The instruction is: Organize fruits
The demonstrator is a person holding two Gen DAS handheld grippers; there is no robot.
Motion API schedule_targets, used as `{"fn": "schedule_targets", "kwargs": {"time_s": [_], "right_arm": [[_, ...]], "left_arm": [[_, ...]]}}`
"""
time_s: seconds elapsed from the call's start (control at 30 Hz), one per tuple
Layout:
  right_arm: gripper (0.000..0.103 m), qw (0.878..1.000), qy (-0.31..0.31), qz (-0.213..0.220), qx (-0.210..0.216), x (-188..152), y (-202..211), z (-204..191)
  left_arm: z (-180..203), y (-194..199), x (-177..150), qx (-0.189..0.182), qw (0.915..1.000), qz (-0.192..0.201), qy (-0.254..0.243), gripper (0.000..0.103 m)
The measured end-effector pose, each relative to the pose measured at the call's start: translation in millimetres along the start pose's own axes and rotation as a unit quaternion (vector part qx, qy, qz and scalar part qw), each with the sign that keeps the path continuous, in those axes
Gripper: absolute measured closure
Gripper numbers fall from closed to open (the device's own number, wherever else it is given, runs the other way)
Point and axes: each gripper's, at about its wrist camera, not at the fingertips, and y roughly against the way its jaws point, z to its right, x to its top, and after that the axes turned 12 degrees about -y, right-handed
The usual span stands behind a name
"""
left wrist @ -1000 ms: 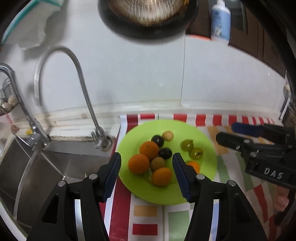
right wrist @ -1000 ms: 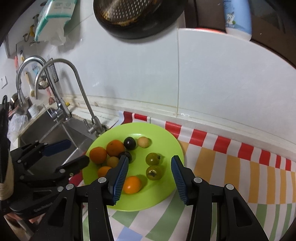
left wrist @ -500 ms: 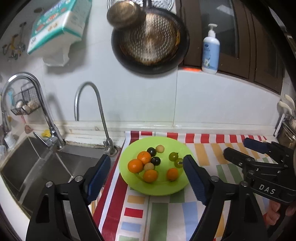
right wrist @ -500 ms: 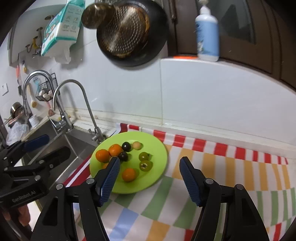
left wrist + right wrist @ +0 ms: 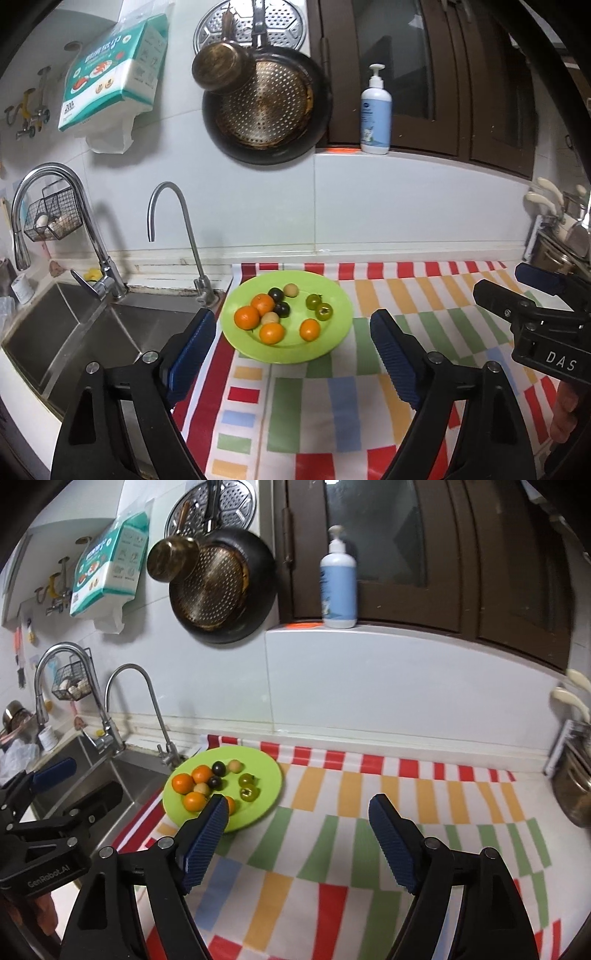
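With all the fruit (image 5: 273, 317) lying on the green plate (image 5: 340, 295) beside the sink (image 5: 92, 332), your sorting looks finished; your left gripper (image 5: 291, 343) and right gripper (image 5: 295, 827) hang empty above the cloth, jaws opening.

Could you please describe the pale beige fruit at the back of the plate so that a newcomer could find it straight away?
Start at the lime-green plate on the striped cloth beside the sink. Look to the plate's far edge, nearest the wall. The pale beige fruit sits there beside a dark plum; it is the farthest back, and its paler twin lies among the oranges.
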Motion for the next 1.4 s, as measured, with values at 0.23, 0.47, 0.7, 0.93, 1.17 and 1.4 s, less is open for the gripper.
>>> {"fn": "schedule_targets", "kwargs": {"time_s": [0.23, 0.47, 0.7, 0.93, 1.17, 1.4], "right_arm": [[0.024, 1.0, -0.01, 0.007, -0.007, -10, 30, 3], [0.024, 1.0, -0.018, 0.006, -0.005, -20, 50, 4], [0.024, 1.0, -0.02, 0.013, -0.013, -27, 65, 6], [0.024, 0.999, -0.026, 0.017, -0.019, -31, 77, 10], [0.024, 0.999, -0.03, 0.023, -0.024, -34, 86, 14], [0.024, 0.999, -0.033, 0.027, -0.027, -34, 90, 18]], "left_arm": [[8, 25, -4, -0.004, 1.0, 0.005, -0.003, 0.014], [12, 43, -9, -0.005, 0.9999, 0.009, -0.012, 0.012], [17, 54, -12, -0.006, 0.9997, 0.011, -0.021, 0.01], [21, 64, -12, -0.01, 0.9994, 0.018, -0.028, 0.009], [25, 70, -10, -0.012, 0.9992, 0.023, -0.031, 0.004], [28, 73, -8, -0.012, 0.999, 0.027, -0.033, 0.0]]}}
